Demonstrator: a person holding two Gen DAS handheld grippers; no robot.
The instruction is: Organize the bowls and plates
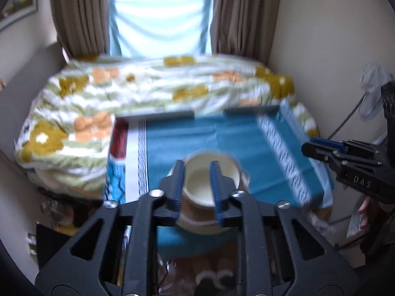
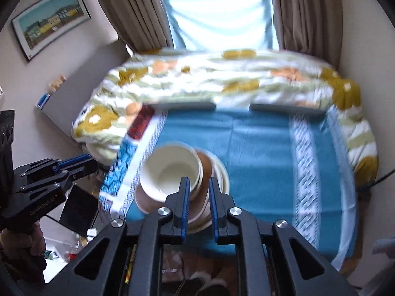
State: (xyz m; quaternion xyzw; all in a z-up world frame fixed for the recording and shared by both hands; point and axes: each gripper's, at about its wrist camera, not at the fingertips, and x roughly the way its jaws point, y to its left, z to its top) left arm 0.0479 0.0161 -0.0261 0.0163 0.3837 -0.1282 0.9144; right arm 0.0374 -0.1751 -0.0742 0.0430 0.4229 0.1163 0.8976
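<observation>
Two grippers are seen above a stack of crockery on a blue tablecloth (image 2: 259,148). In the left wrist view the left gripper (image 1: 196,165) is held over the stack with its blue-padded fingers (image 1: 178,185) parted, one to either side of the cream bowl (image 1: 209,180) as framed; nothing is clamped between them and no contact with the bowl can be made out. In the right wrist view the right gripper (image 2: 200,185) is likewise held with its jaws slightly apart and empty, the stack showing through the gap below.

The cream bowl (image 2: 170,170) is nested at the top of the stack, near the front left part of the cloth. Under it a brown dish (image 2: 206,170) is seen, and beneath that a pale plate (image 2: 222,172) whose rim juts out on the right; the pictures are blurred, so the number of pieces in the stack cannot be told with confidence.

The cloth is bordered by white patterned bands (image 2: 306,162) and is laid before a flowered quilt (image 2: 222,79) in white, green, ochre and orange. Behind the quilt brown curtains (image 2: 138,12) are hung to both sides of a bright window, across which a pale blue cloth (image 2: 219,22) is draped. A framed picture (image 2: 49,19) is fixed to the left wall. Each gripper is caught at the edge of the other's view.
</observation>
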